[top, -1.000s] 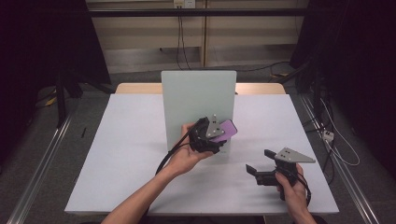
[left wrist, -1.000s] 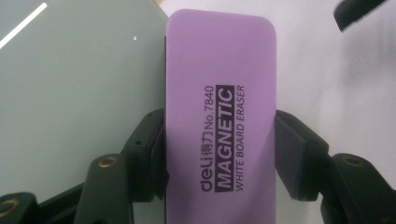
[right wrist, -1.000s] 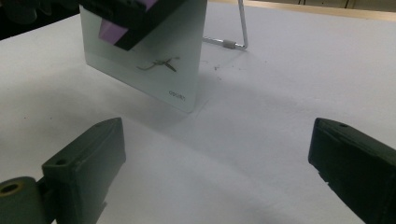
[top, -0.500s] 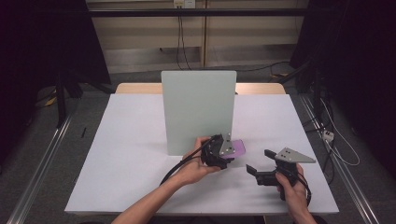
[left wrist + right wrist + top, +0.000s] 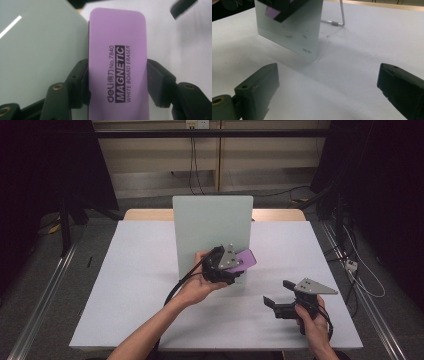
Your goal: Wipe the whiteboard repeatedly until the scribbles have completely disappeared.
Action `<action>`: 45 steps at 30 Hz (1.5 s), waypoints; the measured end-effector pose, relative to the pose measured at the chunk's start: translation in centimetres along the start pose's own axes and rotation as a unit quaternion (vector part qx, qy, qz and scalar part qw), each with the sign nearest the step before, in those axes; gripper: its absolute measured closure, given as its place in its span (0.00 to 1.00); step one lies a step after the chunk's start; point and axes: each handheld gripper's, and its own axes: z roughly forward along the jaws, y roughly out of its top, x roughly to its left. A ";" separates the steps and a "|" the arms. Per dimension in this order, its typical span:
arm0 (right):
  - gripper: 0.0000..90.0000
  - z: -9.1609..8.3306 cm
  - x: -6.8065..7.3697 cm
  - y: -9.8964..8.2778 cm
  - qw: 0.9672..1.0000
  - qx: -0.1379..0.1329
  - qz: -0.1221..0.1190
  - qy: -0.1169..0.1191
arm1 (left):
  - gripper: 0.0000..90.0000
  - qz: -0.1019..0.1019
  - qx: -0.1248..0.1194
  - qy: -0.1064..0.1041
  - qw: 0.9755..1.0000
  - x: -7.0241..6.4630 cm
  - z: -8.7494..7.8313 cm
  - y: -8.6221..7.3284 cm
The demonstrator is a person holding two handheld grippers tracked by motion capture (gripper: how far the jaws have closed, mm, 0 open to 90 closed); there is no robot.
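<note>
Left gripper [image 5: 235, 270] closed on a purple eraser [image 5: 245, 260], fingers [image 5: 79, 80] pressing its two long edges, one from each side. Eraser [image 5: 117, 62] clamped at about mid-length, printed face toward the gripper camera, far end reaching well beyond the fingertips. Held raised off the table [image 5: 130, 270], in front of the lower right part of an upright pale green board [image 5: 210, 227]. Board [image 5: 37, 50] just beside and behind the eraser in the left gripper view; contact between the two hard to judge there. Seen in the right gripper view as a purple patch high on the board [image 5: 294, 32], with a few faint dark marks on the surface below it and a wire stand behind. Right gripper [image 5: 281, 295] low over the near right part of the table, well apart from the board and the eraser. Fingers [image 5: 259, 82] wide open, nothing between them, bare white table [image 5: 352, 75] showing in the gap. Pointed toward the board's lower corner. Left hand [image 5: 200, 287] wrapped round its gripper's body, cable trailing down along the forearm. Right hand [image 5: 312, 320] holding its gripper from behind.
</note>
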 end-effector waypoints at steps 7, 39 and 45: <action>0.04 0.0 0.0 0.0 1.000 0.000 0.000 0.001 | 0.46 0.034 0.022 -0.024 0.999 -2.0 2.4 -0.1; 0.04 -0.4 -0.1 -0.1 1.000 -0.003 0.002 0.003 | 0.46 0.033 0.015 -0.053 0.998 -2.7 3.5 -0.7; 0.04 -0.4 -0.1 -0.1 1.000 -0.005 0.001 0.005 | 0.46 0.041 0.047 -0.079 0.995 -3.7 3.9 -2.8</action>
